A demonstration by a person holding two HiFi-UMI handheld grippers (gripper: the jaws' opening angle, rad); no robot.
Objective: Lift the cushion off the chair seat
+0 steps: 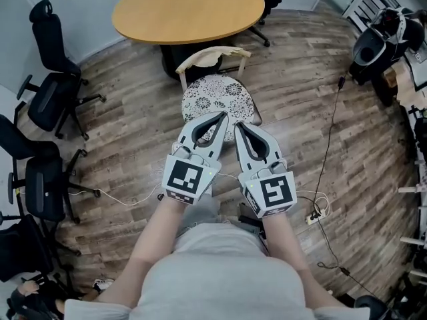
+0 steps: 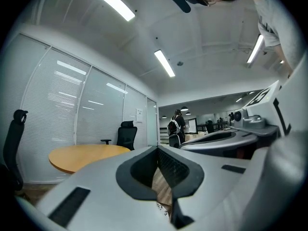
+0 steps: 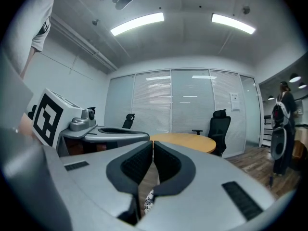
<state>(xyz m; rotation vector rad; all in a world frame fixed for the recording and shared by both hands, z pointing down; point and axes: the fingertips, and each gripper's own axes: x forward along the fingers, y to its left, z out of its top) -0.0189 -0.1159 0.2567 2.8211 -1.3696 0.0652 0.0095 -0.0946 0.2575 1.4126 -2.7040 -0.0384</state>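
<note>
A round cushion [image 1: 219,99] with a black-and-white floral print lies on the seat of a cream-backed chair [image 1: 213,57] pushed up to the table. My left gripper [image 1: 223,116] is shut and empty, its tips over the cushion's near edge. Beside it, my right gripper [image 1: 237,125] is also shut and empty, just short of that edge. Both point level toward the chair. In the left gripper view the left gripper [image 2: 157,150] has its jaws together, with a sliver of cushion [image 2: 161,210] below. The right gripper view shows the right gripper [image 3: 152,143] with its pads touching and a scrap of cushion [image 3: 148,199] beneath.
A round wooden table [image 1: 189,9] stands behind the chair. Black office chairs [image 1: 50,92] line the left side. Cables and a power strip [image 1: 313,215] lie on the wood floor at right, with dark equipment [image 1: 380,42] at the far right. A person with a backpack [image 2: 175,129] stands far off.
</note>
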